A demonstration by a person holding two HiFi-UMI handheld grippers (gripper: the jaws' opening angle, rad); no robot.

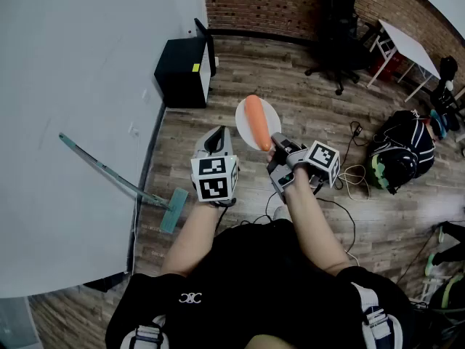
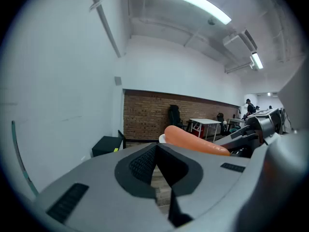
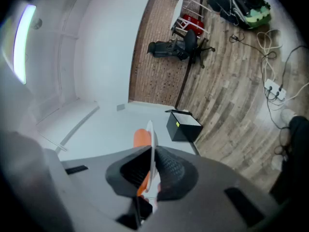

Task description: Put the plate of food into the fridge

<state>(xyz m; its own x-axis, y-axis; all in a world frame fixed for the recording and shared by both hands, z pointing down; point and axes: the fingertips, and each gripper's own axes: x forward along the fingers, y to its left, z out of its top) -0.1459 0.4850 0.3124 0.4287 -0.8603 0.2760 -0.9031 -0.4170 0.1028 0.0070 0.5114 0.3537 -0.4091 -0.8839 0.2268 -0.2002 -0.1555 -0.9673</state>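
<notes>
A white plate [image 1: 259,124] carries one long orange piece of food [image 1: 256,119], like a carrot. My right gripper [image 1: 277,143] is shut on the plate's near rim and holds it in the air above the wood floor. In the right gripper view the plate [image 3: 150,129] shows edge-on between the pads, with the orange food [image 3: 140,138] on its left side. My left gripper [image 1: 217,139] hovers just left of the plate, shut with nothing in it. A small black fridge [image 1: 184,72] stands on the floor against the white wall, farther ahead; which way its door stands I cannot tell.
A long-handled mop [image 1: 120,182] leans on the white wall at the left. A black office chair [image 1: 339,46] and a white table [image 1: 408,46] stand by the brick wall. At the right, a black backpack [image 1: 399,151] and loose cables [image 1: 354,173] lie on the floor.
</notes>
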